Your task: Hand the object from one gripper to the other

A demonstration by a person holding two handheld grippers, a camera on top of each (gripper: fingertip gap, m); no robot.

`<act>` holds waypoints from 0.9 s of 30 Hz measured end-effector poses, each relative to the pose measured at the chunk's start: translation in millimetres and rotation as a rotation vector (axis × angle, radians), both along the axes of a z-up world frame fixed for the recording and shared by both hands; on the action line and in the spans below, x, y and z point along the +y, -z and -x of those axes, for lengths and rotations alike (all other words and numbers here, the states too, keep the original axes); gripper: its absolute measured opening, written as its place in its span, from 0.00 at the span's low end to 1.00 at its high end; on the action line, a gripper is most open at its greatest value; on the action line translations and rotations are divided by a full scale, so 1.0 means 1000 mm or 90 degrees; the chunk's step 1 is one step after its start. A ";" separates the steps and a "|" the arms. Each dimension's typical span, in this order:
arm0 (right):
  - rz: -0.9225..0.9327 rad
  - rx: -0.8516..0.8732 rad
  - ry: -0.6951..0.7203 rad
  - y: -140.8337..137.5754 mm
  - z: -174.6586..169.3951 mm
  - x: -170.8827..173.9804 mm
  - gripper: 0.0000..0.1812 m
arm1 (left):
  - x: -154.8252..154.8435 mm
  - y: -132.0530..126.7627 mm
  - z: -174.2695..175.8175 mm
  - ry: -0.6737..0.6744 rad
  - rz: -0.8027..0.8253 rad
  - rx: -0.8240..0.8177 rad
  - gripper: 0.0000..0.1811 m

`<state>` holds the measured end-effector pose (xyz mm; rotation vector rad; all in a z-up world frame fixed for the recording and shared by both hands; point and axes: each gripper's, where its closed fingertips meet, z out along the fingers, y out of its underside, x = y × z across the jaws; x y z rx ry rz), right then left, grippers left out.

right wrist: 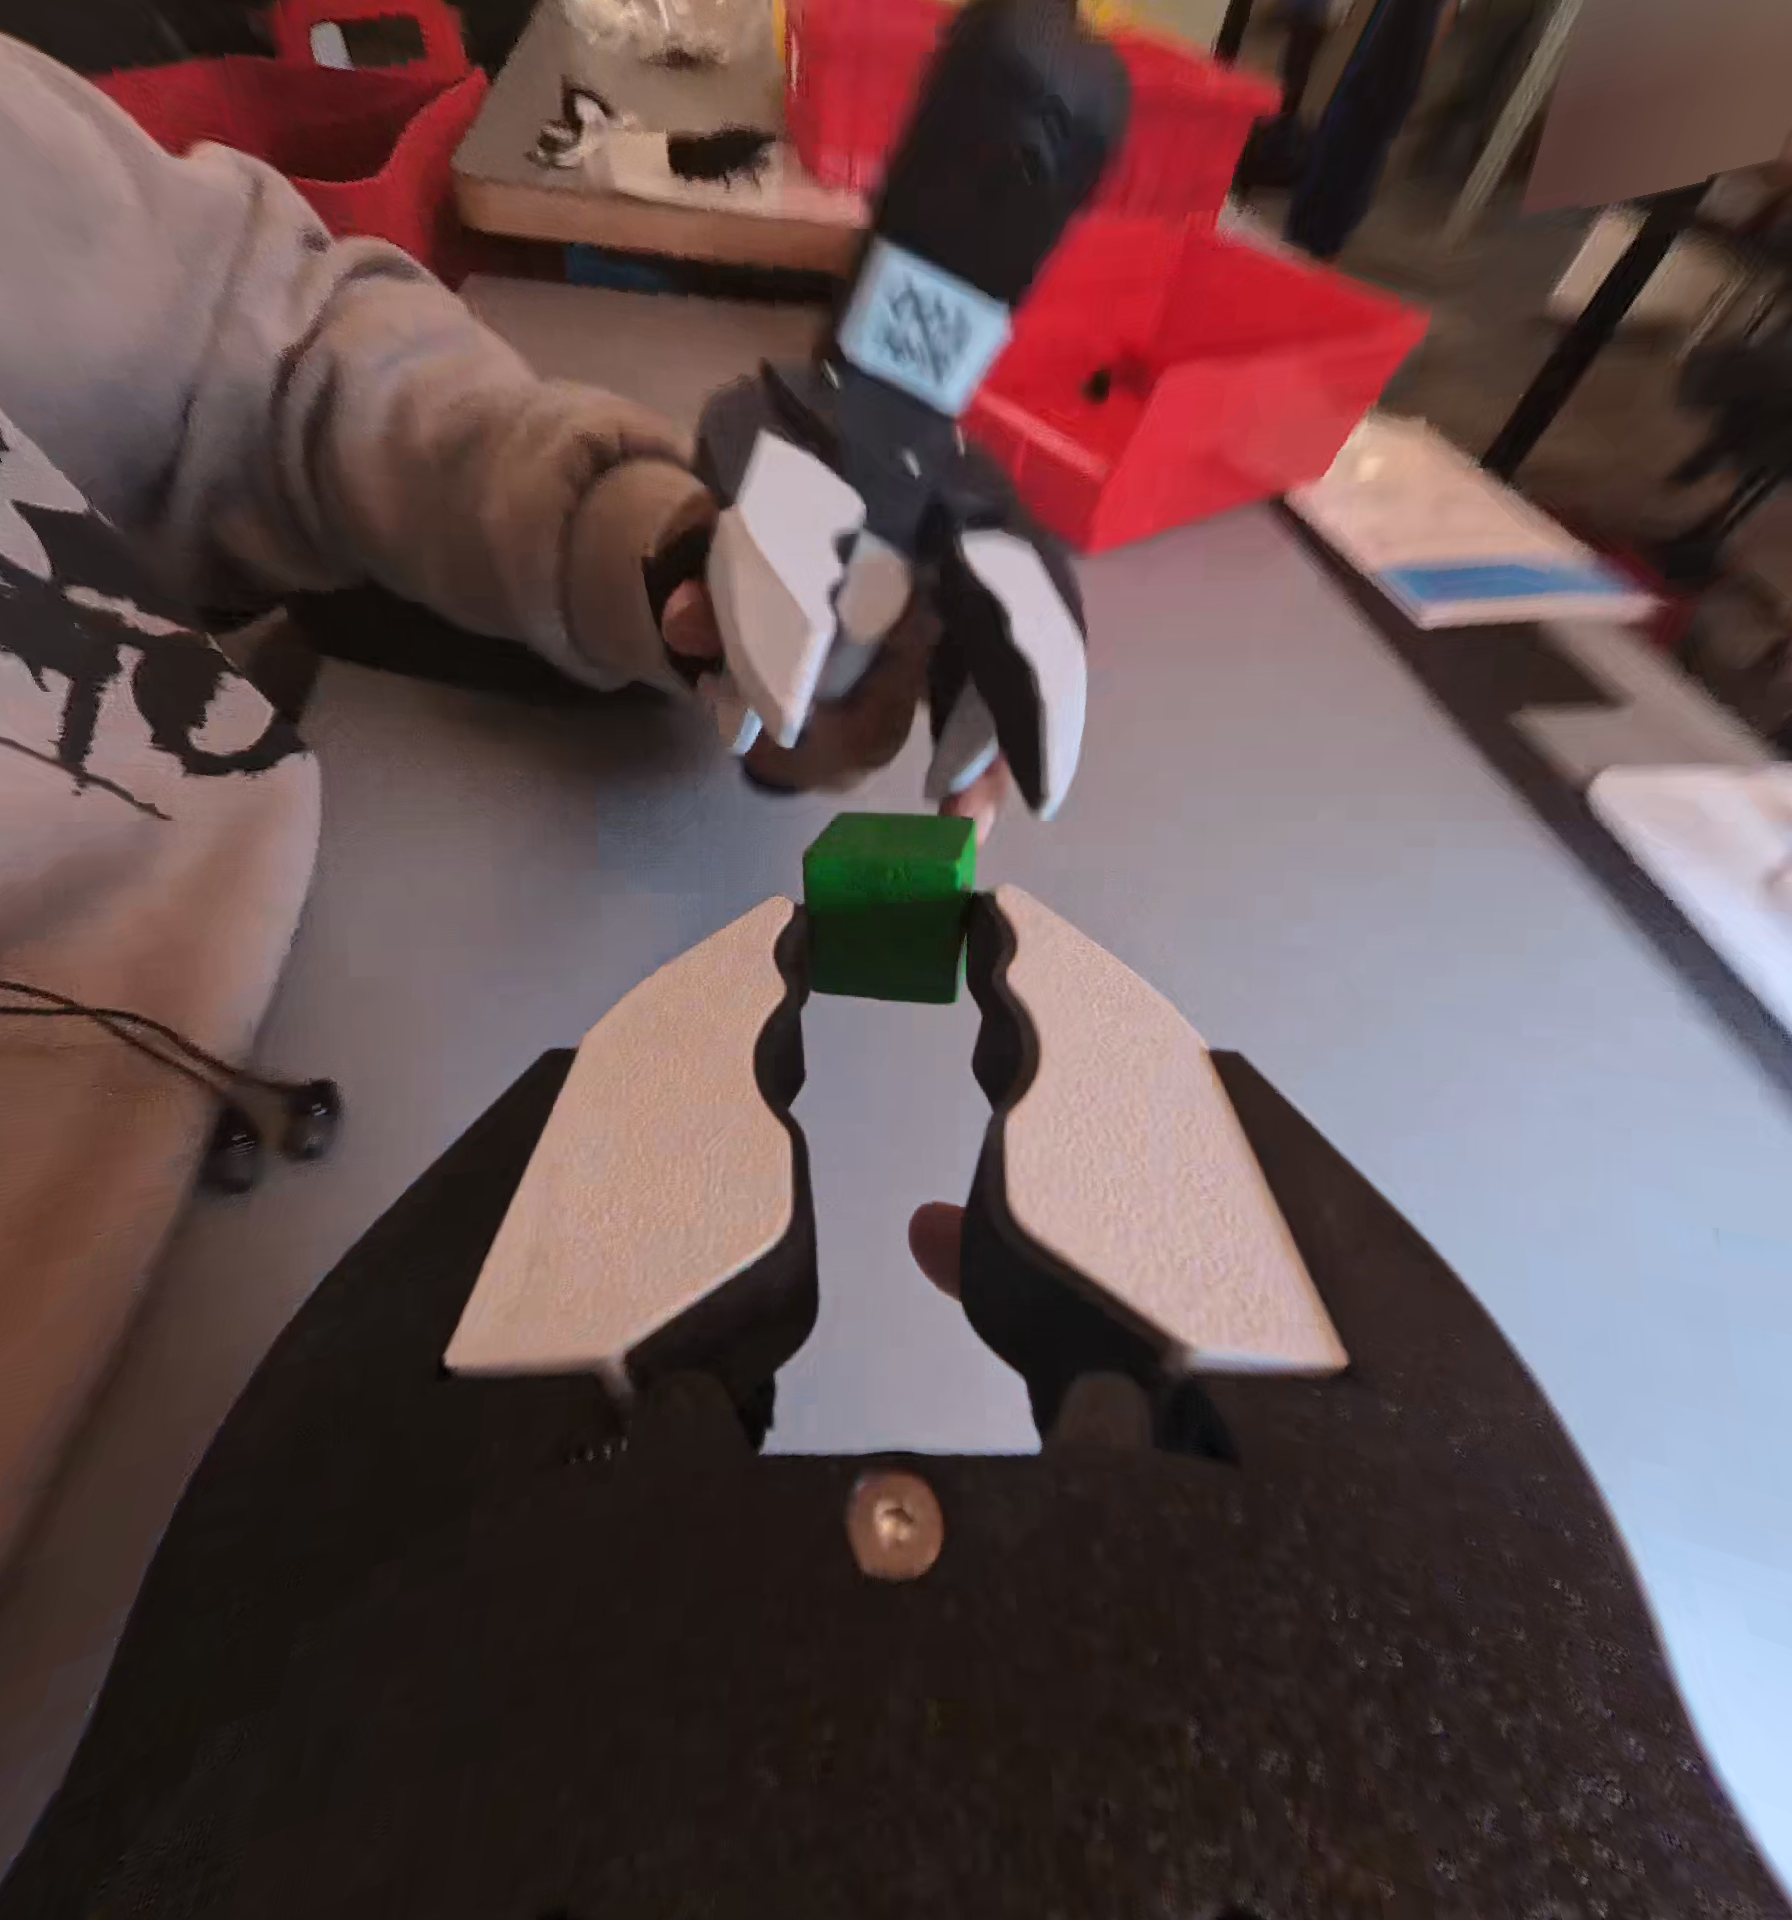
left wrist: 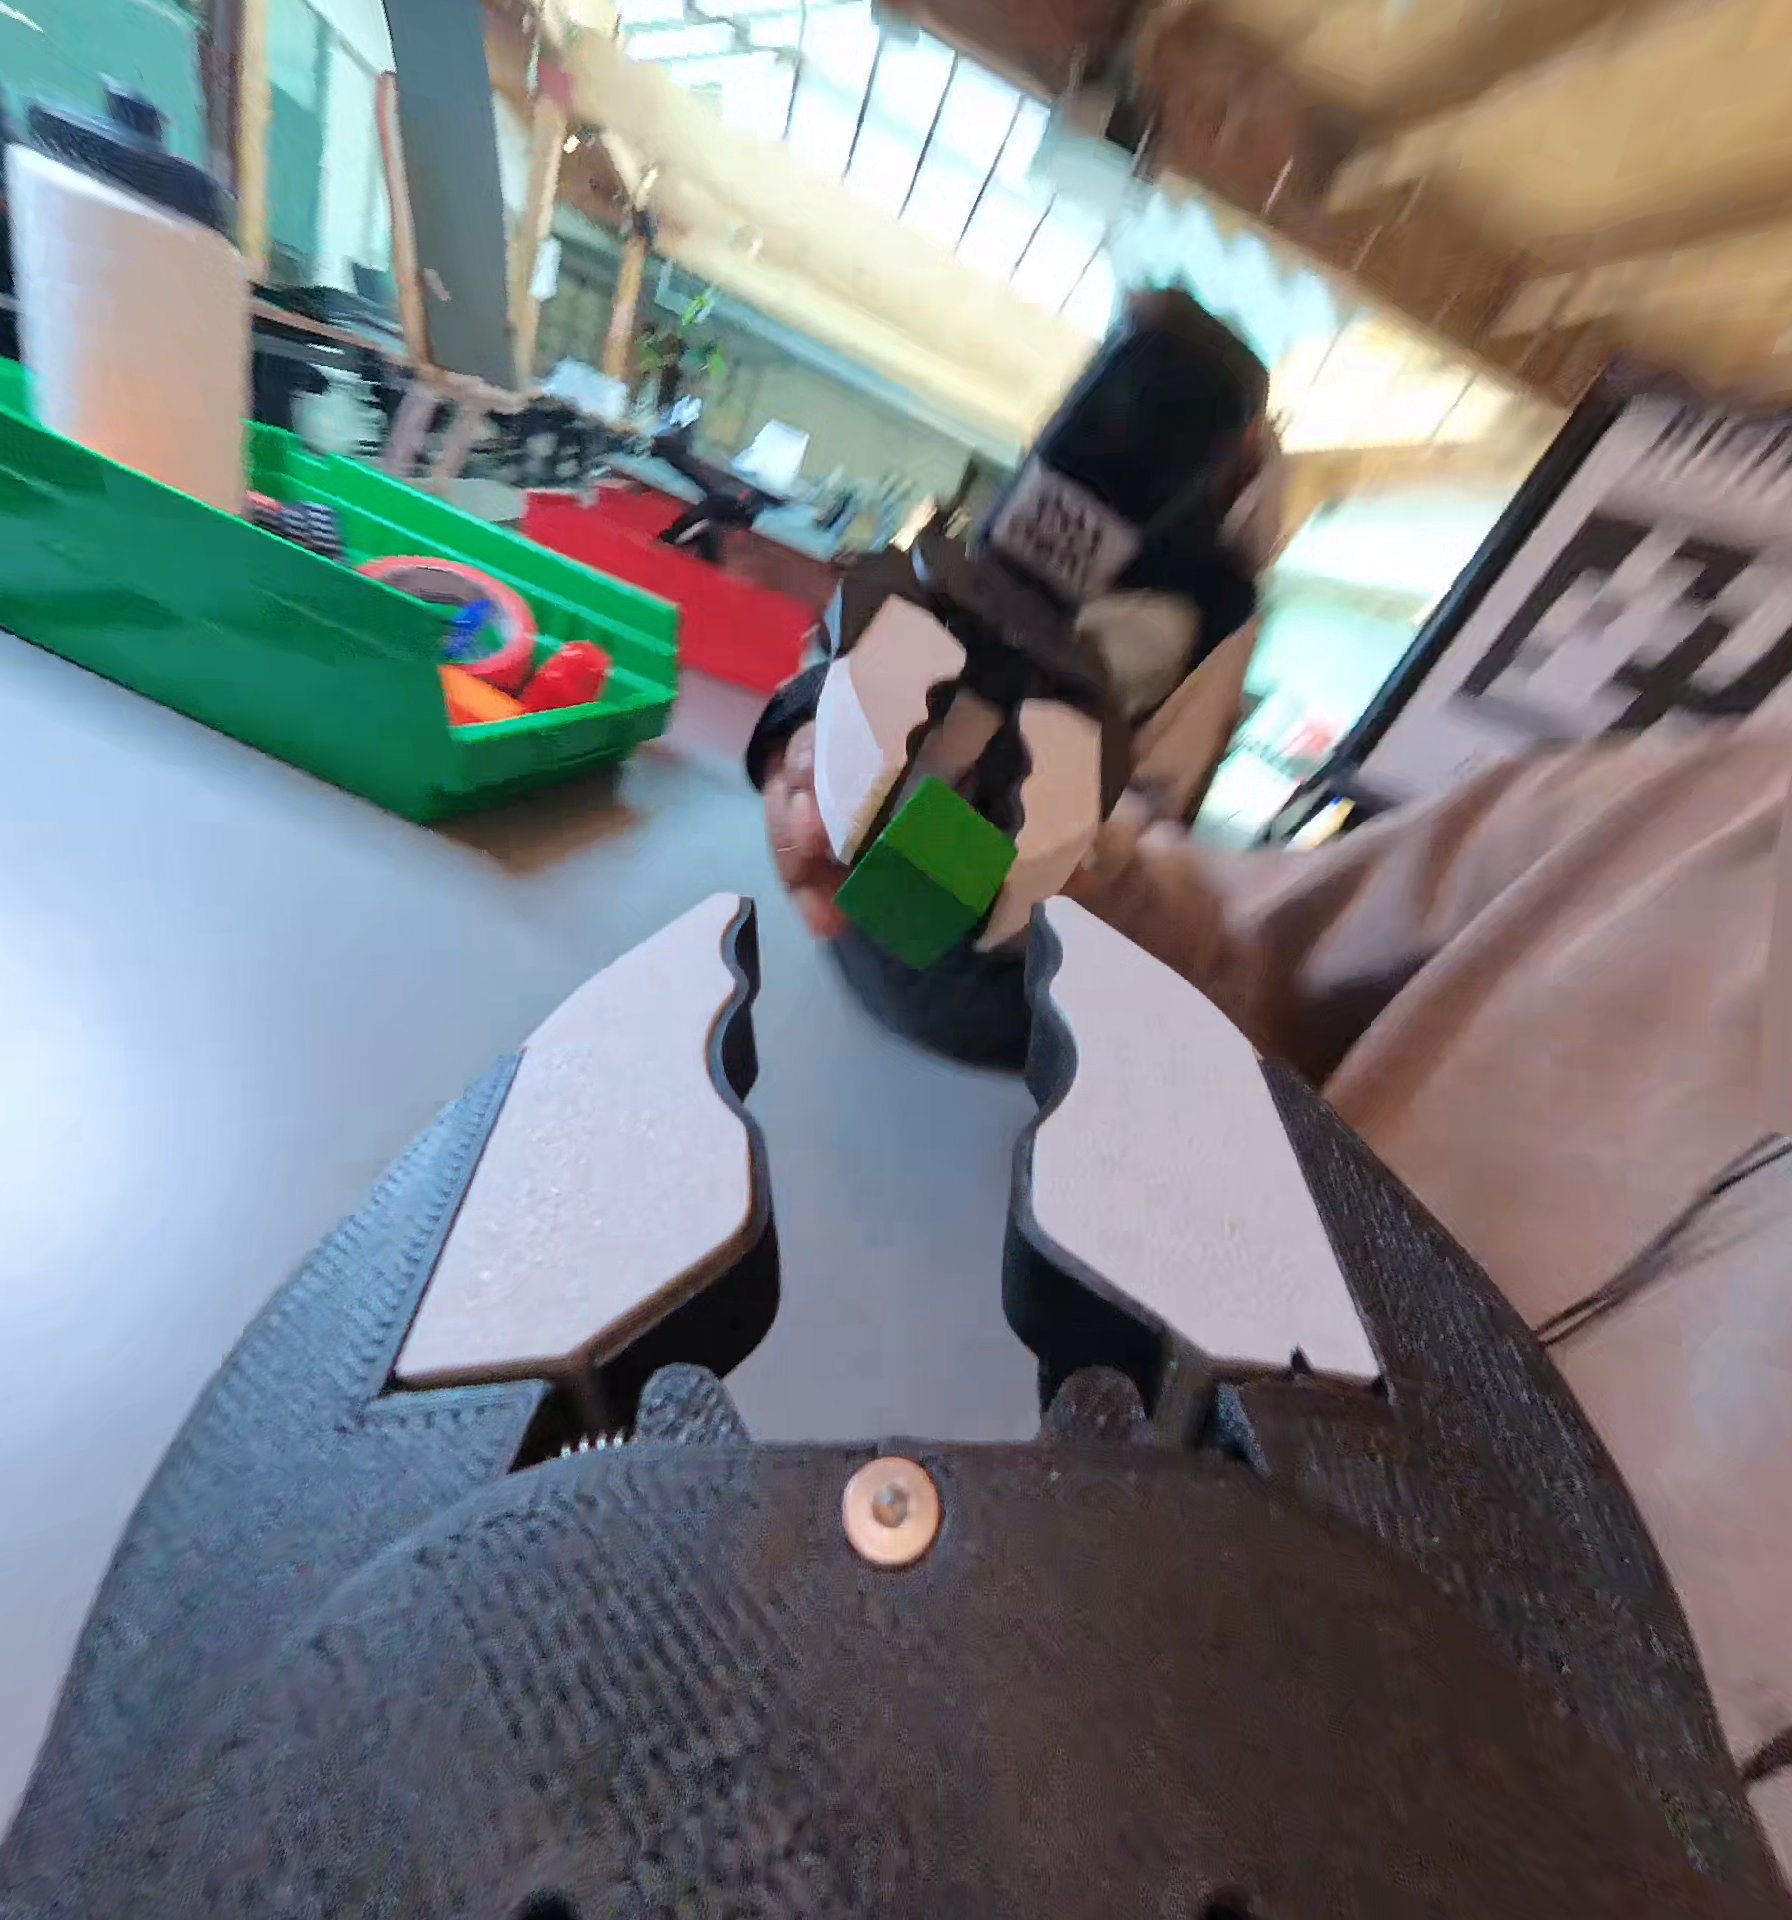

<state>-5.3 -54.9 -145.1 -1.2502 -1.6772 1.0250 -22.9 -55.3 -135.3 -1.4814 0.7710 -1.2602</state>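
- Right wrist view: right gripper (right wrist: 887, 914) pinches the green cube (right wrist: 889, 920) between its fingertips; both tips touch the cube's side faces, and the cube sticks out past them.
- Rest of the gap behind the cube is clear, with the grey table (right wrist: 1287, 987) showing through it.
- Cube is off the table, held in the air.
- Same view: left gripper (right wrist: 892, 758) faces it from the far side, just beyond the cube, tilted down. Its fingers are spread wider than the cube and touch nothing. No contact with the cube that I can see, though it is blurred.
- Left wrist view: left gripper (left wrist: 892, 925) has its jaws spread, nothing between them but table (left wrist: 196, 1039).
- Right gripper (left wrist: 933, 862) shows ahead and slightly above, with the cube (left wrist: 928, 873) clamped at its tips. The cube sits just past the left fingertips, close to the gap but not inside it.
- A hand (left wrist: 804, 831) behind the right gripper is partly visible.
- Background: green bin (left wrist: 248, 623) with mixed items on the table's far left, red bin (right wrist: 1235, 395) behind the left gripper, grey sleeve (right wrist: 404, 416) at left.
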 end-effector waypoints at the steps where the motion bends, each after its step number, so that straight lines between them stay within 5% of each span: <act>1: 0.038 -0.046 0.004 0.009 -0.003 0.003 0.16 | 0.001 0.007 0.002 -0.028 -0.072 0.087 0.27; 6: 0.191 -0.200 0.122 0.043 -0.007 0.025 0.16 | 0.009 0.034 0.002 -0.183 -0.426 0.441 0.26; 12: 0.314 -0.205 0.122 0.047 0.003 0.015 0.16 | 0.011 0.053 -0.015 -0.264 -0.760 0.653 0.28; 22: 0.338 -0.188 0.097 0.050 0.013 0.007 0.17 | 0.017 0.056 -0.012 -0.274 -0.800 0.684 0.20; 27: 0.129 0.034 0.029 -0.003 0.006 0.015 0.28 | 0.027 0.032 0.006 -0.288 -0.442 0.415 0.20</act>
